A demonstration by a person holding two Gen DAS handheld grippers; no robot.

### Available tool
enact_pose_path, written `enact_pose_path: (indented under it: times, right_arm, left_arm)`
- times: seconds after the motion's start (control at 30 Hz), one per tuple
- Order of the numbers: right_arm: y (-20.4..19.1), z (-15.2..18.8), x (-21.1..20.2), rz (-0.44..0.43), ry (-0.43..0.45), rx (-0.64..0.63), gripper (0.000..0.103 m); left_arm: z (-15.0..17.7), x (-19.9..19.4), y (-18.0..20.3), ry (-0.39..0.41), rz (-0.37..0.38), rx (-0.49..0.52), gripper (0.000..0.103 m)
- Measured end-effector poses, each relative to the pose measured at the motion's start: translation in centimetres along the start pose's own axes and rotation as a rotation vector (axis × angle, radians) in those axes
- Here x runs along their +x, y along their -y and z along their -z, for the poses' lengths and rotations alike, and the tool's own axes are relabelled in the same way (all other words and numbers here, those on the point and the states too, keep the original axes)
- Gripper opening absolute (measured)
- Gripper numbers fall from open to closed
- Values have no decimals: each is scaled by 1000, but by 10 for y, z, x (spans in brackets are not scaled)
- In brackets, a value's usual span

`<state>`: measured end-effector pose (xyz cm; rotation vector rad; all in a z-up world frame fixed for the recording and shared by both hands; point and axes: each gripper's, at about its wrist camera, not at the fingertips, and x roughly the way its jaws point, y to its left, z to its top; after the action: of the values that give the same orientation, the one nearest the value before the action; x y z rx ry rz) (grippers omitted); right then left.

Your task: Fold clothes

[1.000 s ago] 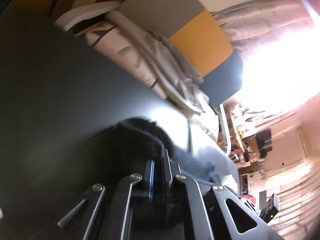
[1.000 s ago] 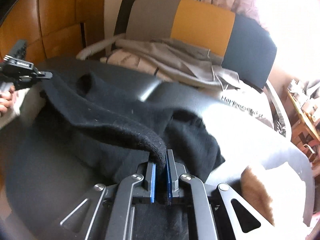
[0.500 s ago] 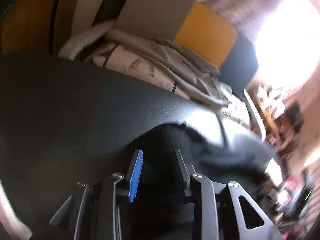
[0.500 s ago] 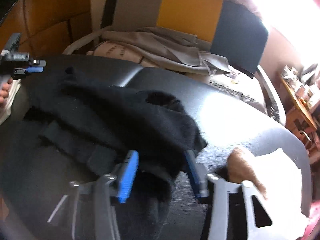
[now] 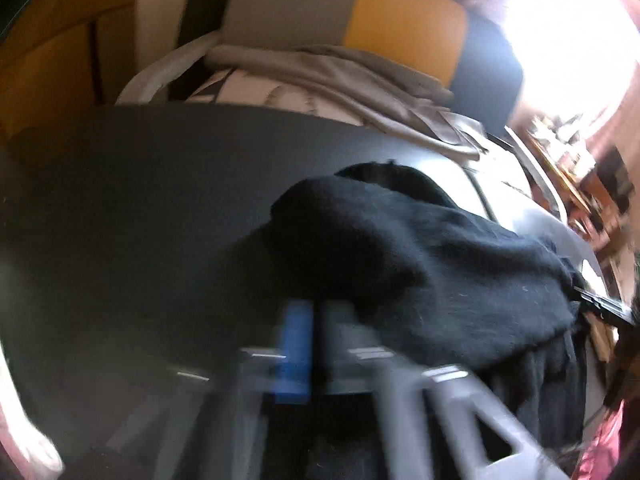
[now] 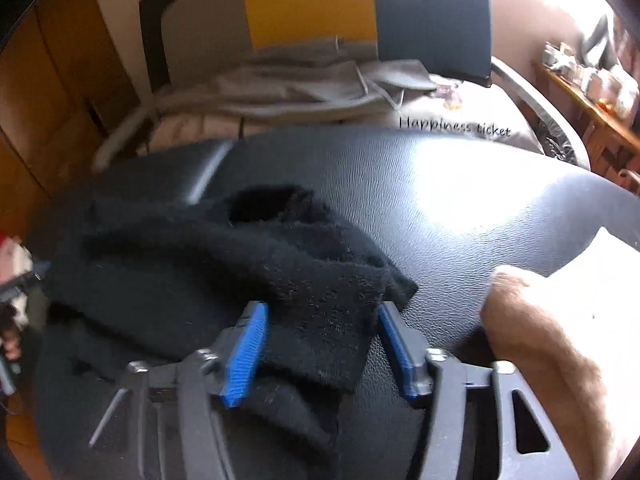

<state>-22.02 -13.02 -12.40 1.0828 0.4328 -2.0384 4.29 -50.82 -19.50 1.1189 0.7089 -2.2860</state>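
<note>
With my right gripper (image 6: 320,344) fingers spread but closing around the black garment (image 6: 224,272) and my left gripper (image 5: 316,344) fingers pressed together beside it, I am regripping for the next fold.

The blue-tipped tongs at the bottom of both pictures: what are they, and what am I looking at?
There is no robot here. A person holds a two-fingered gripper in each hand, and each carries a wide-angle camera looking along its fingers. One picture comes from the left gripper, the other from the right gripper. Between them a black garment lies on a black padded surface. The left gripper is shut, but blur hides whether it pinches cloth. The right gripper's jaws are closing around a fold of the garment, not yet pinching it. Beside it lies a tan furry cloth. Behind stands a chair piled with pale clothes.
</note>
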Motion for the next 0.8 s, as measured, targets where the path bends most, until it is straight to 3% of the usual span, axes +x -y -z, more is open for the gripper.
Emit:
enact_pose_path:
  times: [0.17, 0.27, 0.33, 0.37, 0.4, 0.5, 0.57, 0.67, 0.8]
  right_arm:
    - [-25, -13, -5, 67, 45, -104, 14]
    - [-17, -15, 20, 113, -32, -86, 15]
    - [-8, -10, 30, 102, -51, -34, 20]
    - [-4, -9, 30, 108, -40, -18, 24]
    - [-3, -9, 25, 147, -12, -10, 36]
    - [-11, -11, 0, 226, 98, -32, 50]
    - [-28, -14, -15, 199, 157, -71, 53]
    - [-59, -16, -17, 80, 164, -131, 62]
    - [-94, -12, 10, -37, 104, -163, 64]
  left_arm:
    - [17, -10, -33, -4, -38, -104, 0]
    - [30, -17, -54, -13, -34, -170, 0]
    - [34, -27, -63, 9, -22, -203, 0]
    - [34, -36, -63, 41, 0, -205, 6]
    - [32, -41, -62, 62, 35, -205, 12]
    - [17, -55, -43, 132, 128, -173, 18]
    - [6, -57, -24, 169, 162, -129, 19]
    - [-13, -40, 17, 162, 194, -45, 20]
    - [-26, 1, 48, 90, 116, 15, 20]
